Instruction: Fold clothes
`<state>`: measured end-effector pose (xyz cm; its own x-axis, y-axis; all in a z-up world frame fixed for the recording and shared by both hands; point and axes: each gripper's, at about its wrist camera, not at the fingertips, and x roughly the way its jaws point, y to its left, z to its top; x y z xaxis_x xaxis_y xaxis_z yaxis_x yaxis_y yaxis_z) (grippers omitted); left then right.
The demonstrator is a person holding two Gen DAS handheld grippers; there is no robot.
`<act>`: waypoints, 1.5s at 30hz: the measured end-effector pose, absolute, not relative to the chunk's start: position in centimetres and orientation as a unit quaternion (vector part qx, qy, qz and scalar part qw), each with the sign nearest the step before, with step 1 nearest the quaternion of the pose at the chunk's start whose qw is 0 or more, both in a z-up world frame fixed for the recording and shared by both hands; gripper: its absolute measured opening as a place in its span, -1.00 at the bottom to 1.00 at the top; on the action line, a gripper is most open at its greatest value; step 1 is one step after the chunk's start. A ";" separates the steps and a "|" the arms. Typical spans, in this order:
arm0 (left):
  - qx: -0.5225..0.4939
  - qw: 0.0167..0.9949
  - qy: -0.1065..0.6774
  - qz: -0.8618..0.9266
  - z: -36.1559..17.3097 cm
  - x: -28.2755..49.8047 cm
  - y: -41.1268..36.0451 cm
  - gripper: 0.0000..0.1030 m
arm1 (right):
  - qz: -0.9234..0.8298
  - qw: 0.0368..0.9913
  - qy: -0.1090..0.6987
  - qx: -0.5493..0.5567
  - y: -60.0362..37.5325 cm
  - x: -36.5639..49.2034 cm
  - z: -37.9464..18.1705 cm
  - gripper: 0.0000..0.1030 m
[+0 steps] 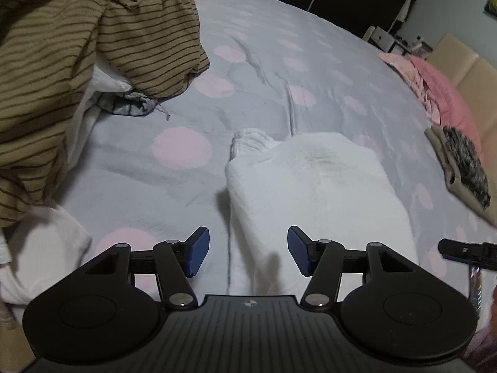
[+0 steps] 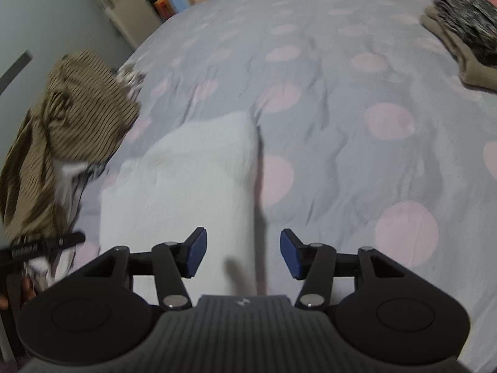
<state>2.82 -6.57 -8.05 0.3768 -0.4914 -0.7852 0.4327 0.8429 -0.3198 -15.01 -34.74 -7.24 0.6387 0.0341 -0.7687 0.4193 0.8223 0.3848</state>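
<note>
Because it lies flat and squared on the bed just ahead of both claws, the folded white fleecy garment (image 1: 313, 192) reads as a piece already folded or nearly so, set down in open space where its edges can be checked; one ribbed cuff or rolled end pokes out at its far left corner in the left wrist view. The grey bedspread with pale pink dots (image 1: 254, 71) gives it a broad, soft surface, though wrinkles run under and beside it. To the left, a heap of tan fabric with thin dark stripes (image 1: 77, 49) sits over white and grey checked pieces, which I judge to be the unfolded pile waiting its turn, kept apart from the work spot. Far to the right, a small stack of a beige piece with a mottled black-and-grey knit (image 1: 462, 168) on top lies near a pink pillow (image 1: 441, 90), likely the finished stack. The left claw (image 1: 248, 250) hangs low over the near end of the white garment, its blue-padded fingers spread wide and holding nothing. The right claw (image 2: 243, 253) hovers over the garment's right edge, equally wide and empty, pointing forward along the bed; its tip shows at the right edge of the left view.
</note>
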 end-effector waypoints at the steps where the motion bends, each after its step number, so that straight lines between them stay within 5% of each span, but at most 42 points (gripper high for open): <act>1: -0.039 0.828 0.485 -0.279 -8.2 3.2 -6.6 0.05 | -0.120 0.859 0.406 0.287 -35.2 -14.8 -7.5 0.09; 25: -0.021 0.796 0.526 -0.299 -14.3 9.0 -11.8 0.28 | -0.078 0.820 0.448 0.348 -37.4 -7.6 -13.0 0.24; 31: -0.017 0.797 0.517 -0.314 -14.4 8.8 -12.4 -0.10 | -0.068 0.826 0.445 0.340 -37.2 -6.9 -13.4 0.22; 35: -0.019 0.792 0.513 -0.332 -14.2 8.6 -12.8 -0.69 | -0.062 0.835 0.440 0.326 -36.4 -6.5 -13.3 -0.16; 40: -0.007 0.803 0.492 -0.335 -13.1 7.8 -13.3 -0.76 | -0.058 0.860 0.423 0.281 -35.1 -7.2 -12.2 -0.51; 45: -0.007 0.818 0.456 -0.349 -10.9 6.8 -13.5 -0.76 | -0.057 0.874 0.398 0.273 -34.9 -8.4 -10.8 -0.57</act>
